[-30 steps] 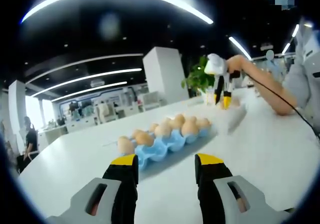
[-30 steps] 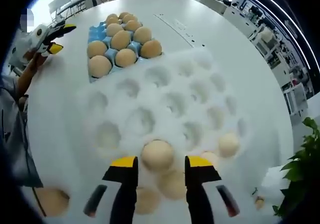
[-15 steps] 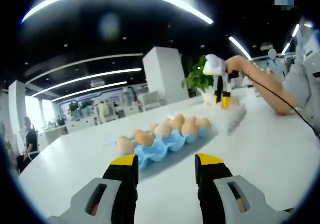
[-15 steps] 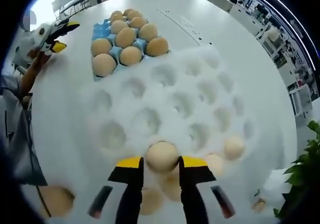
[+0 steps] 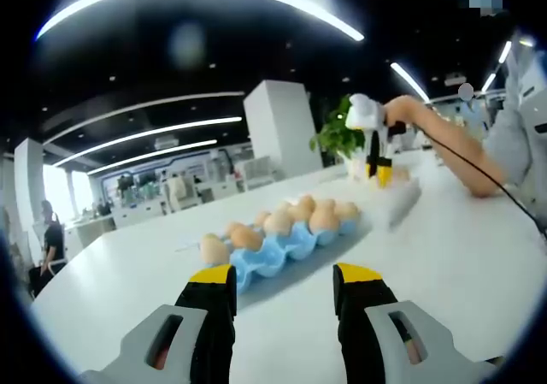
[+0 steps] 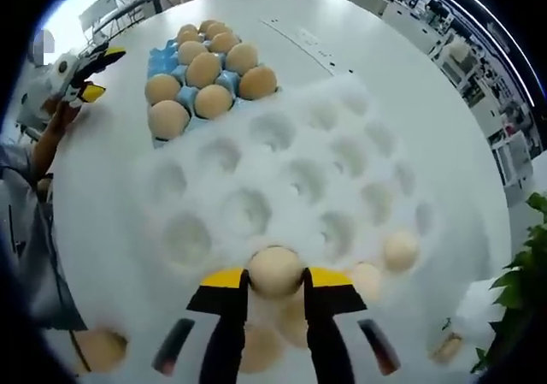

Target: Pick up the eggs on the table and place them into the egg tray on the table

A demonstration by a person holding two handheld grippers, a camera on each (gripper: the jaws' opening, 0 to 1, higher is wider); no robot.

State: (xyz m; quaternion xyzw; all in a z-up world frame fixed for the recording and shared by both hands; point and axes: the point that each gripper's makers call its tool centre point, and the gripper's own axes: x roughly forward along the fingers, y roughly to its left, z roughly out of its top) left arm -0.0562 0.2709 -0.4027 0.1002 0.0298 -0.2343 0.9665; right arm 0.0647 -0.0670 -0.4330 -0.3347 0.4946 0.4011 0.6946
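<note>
Squeezing too hard could crack the egg (image 6: 275, 270), or a slack grip could drop it short of a cup. Right tool (image 6: 274, 279) is clenched on that egg, w/ it sitting between the yellow tips, over the white egg tray (image 6: 291, 179)'s near edge. Left tool (image 5: 285, 274) is released, hanging above the tabletop (image 5: 444, 256), blue tray (image 5: 286, 243) just ahead.

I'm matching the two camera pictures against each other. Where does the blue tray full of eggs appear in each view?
Left gripper view: the blue tray sits mid-frame on the white table, just beyond the open jaws.
Right gripper view: the blue tray lies upper left, beyond the white egg tray.
Shared landmark: the green plant, at the lower right edge in the right gripper view.
</note>
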